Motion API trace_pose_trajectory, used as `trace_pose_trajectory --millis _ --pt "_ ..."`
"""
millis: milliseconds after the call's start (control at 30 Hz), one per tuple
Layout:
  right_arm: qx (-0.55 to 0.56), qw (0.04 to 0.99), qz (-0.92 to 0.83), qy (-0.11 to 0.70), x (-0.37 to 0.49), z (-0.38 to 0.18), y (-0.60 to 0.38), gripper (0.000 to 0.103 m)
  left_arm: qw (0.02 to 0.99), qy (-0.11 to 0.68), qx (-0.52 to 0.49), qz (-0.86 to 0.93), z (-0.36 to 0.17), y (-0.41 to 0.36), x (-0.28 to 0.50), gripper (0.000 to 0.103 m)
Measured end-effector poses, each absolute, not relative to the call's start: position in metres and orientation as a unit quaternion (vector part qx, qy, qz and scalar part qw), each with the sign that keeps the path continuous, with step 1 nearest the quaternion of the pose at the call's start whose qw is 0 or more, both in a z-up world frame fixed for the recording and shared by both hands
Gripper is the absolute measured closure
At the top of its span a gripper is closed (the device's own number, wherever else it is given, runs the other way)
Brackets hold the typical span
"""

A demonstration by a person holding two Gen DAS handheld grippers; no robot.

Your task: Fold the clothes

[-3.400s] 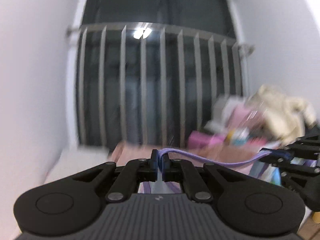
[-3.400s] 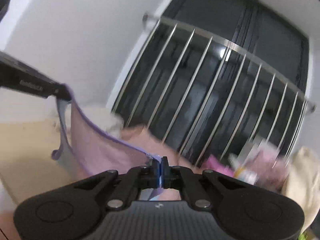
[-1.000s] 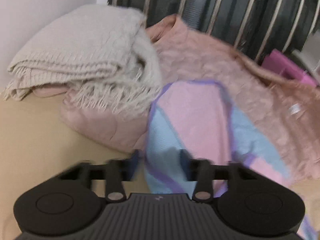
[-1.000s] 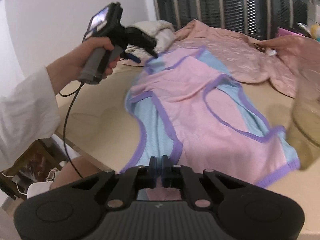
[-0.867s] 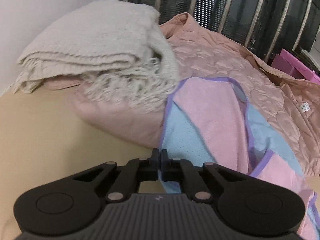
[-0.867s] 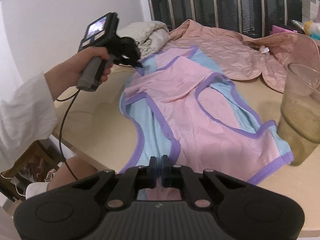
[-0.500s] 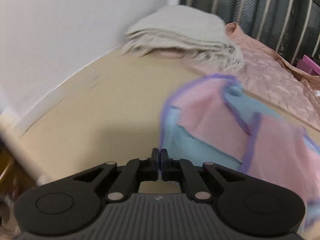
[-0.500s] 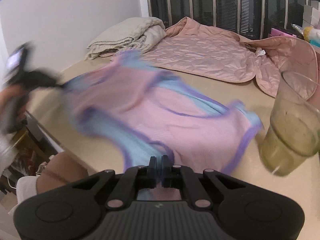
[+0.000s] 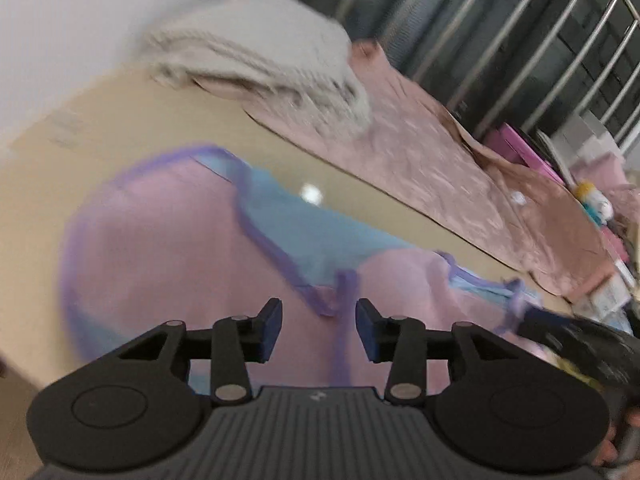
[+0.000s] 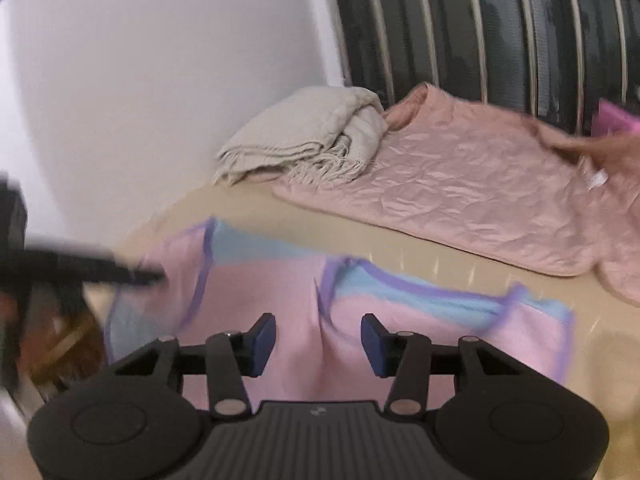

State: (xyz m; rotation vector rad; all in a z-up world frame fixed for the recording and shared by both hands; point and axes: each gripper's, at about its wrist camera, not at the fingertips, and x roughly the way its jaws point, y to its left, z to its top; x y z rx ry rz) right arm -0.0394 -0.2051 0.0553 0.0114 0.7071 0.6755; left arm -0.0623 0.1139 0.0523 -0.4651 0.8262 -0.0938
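Observation:
A pink and light-blue sleeveless top with purple trim (image 9: 180, 248) lies spread on the beige table (image 9: 80, 136); it also shows in the right wrist view (image 10: 280, 292). My left gripper (image 9: 319, 322) is open, just above the top's near edge, holding nothing. My right gripper (image 10: 318, 340) is open above the top's near edge, also empty. The left gripper appears blurred at the left of the right wrist view (image 10: 92, 270), and the right one blurred at the right of the left wrist view (image 9: 576, 340).
A folded beige knit blanket (image 10: 304, 140) and a pink quilted jacket (image 10: 480, 184) lie at the back of the table, before a barred dark window (image 10: 480, 28). Pink boxes and small items (image 9: 528, 152) sit at the back right. The table's left edge (image 10: 100, 336) drops off.
Both grippers have opened and let go of the top. The top was pulled toward the near table edge and now lies flat; both views are blurred by motion.

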Motion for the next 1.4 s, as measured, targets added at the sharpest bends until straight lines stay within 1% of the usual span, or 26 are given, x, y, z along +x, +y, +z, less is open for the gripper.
trace_pose_trajectory --millis 100,167,200,267,300,367,433,500,533,567,667,733,767,800,833,867,933,1033,1100,1133,1167,1200,1233,1267,1367,1400 --pt "0.026 0.881 0.302 0.363 -0.004 0.045 -0.18 0.058 0.862 0.418 -0.273 -0.09 0.042 0.112 -0.045 0.062" --pt "0.051 0.876 0.291 0.381 0.017 0.036 -0.17 0.058 0.858 0.418 -0.284 -0.09 0.036 0.114 -0.043 0.062" --pt "0.068 0.871 0.288 0.392 0.026 0.031 -0.168 0.061 0.857 0.417 -0.29 -0.089 0.035 0.117 -0.042 0.062" --pt "0.098 0.856 0.291 0.417 0.042 0.019 -0.165 0.095 0.854 0.414 -0.302 -0.086 0.031 0.123 -0.041 0.062" --pt "0.11 0.851 0.295 0.42 0.047 0.015 -0.165 0.099 0.853 0.412 -0.308 -0.085 0.03 0.127 -0.04 0.062" --pt "0.13 0.859 0.308 0.387 0.044 0.021 -0.171 0.099 0.851 0.408 -0.318 -0.087 0.027 0.131 -0.04 0.062" --pt "0.139 0.881 0.299 0.338 0.035 0.035 -0.182 0.099 0.852 0.402 -0.324 -0.085 0.03 0.141 -0.042 0.061" --pt "0.114 0.903 0.258 0.324 0.033 0.041 -0.187 0.099 0.861 0.388 -0.324 -0.054 0.036 0.155 -0.039 0.053" --pt "0.095 0.91 0.241 0.324 0.033 0.04 -0.187 0.096 0.865 0.38 -0.324 -0.037 0.04 0.162 -0.038 0.05" --pt "0.077 0.913 0.229 0.328 0.033 0.039 -0.186 0.093 0.869 0.377 -0.322 -0.018 0.042 0.167 -0.033 0.05" --pt "0.055 0.908 0.247 0.335 0.02 0.037 -0.18 0.092 0.869 0.381 -0.313 0.026 0.04 0.177 -0.01 0.049" --pt "0.043 0.908 0.258 0.328 0.01 0.039 -0.174 0.082 0.87 0.39 -0.3 0.036 0.036 0.178 0.004 0.049" --pt "0.035 0.908 0.263 0.324 0.003 0.04 -0.171 0.081 0.871 0.387 -0.3 0.037 0.035 0.177 0.01 0.049" --pt "0.028 0.907 0.271 0.322 -0.004 0.041 -0.167 0.081 0.871 0.388 -0.298 0.034 0.035 0.176 0.014 0.05" --pt "0.02 0.901 0.284 0.327 -0.007 0.04 -0.163 0.081 0.871 0.39 -0.297 0.032 0.036 0.174 0.018 0.058" --pt "0.01 0.895 0.299 0.332 -0.014 0.038 -0.158 0.081 0.867 0.394 -0.305 0.024 0.036 0.174 0.023 0.075" --pt "-0.01 0.881 0.328 0.342 -0.026 0.033 -0.149 0.081 0.847 0.403 -0.346 -0.007 0.032 0.18 0.032 0.095" --pt "-0.035 0.866 0.355 0.351 -0.042 0.025 -0.135 0.081 0.813 0.35 -0.465 -0.022 0.019 0.203 0.032 0.097" --pt "-0.043 0.86 0.366 0.354 -0.051 0.02 -0.129 0.081 0.792 0.307 -0.528 -0.012 0.01 0.218 0.029 0.093" --pt "-0.045 0.859 0.368 0.354 -0.052 0.02 -0.127 0.081 0.786 0.284 -0.55 0.004 0.006 0.225 0.026 0.078" --pt "-0.049 0.861 0.368 0.349 -0.054 0.021 -0.124 0.081 0.782 0.286 -0.554 0.013 0.003 0.228 0.024 0.052" --pt "-0.057 0.865 0.364 0.34 -0.055 0.025 -0.12 0.081 0.778 0.29 -0.557 0.022 0.001 0.232 0.021 0.043" --pt "-0.066 0.869 0.361 0.331 -0.055 0.029 -0.116 0.079 0.783 0.298 -0.546 0.02 0.002 0.231 0.018 0.038" --pt "-0.074 0.873 0.357 0.322 -0.056 0.033 -0.112 0.077 0.788 0.307 -0.533 0.017 0.003 0.23 0.014 0.037" --pt "-0.14 0.88 0.354 0.284 -0.054 0.044 -0.09 0.071 0.863 0.327 -0.383 0.029 0.021 0.213 -0.003 0.035" --pt "-0.164 0.877 0.36 0.274 -0.052 0.045 -0.081 0.066 0.881 0.327 -0.339 0.038 0.024 0.207 -0.009 0.035"
